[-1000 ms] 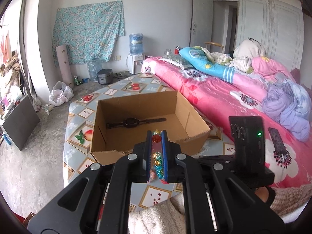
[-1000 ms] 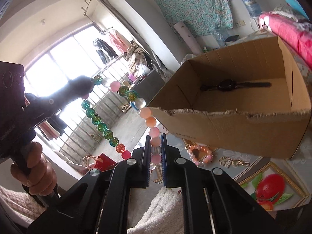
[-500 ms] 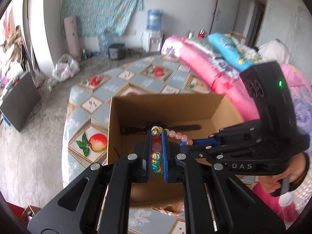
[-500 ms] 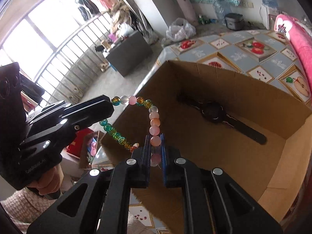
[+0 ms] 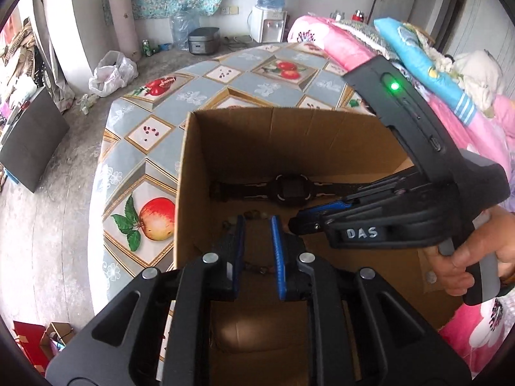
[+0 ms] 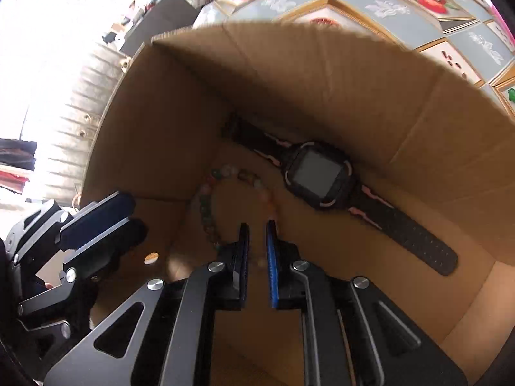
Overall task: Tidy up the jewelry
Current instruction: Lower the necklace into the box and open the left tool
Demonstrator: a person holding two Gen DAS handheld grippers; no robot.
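I have both claws tipped down inside the cardboard box (image 6: 322, 74) — left gripper (image 5: 256, 225) opening, right gripper (image 6: 257, 228) barely parted, neither holding anything — so the bead necklace (image 6: 238, 177) rests on the floor beside the watch (image 6: 317, 177).

We see bright daylight, blown out white at the upper left of the right view; box (image 6: 322, 74) rim is motion-blurred, its inside shadowed, and fisheye edges curve.
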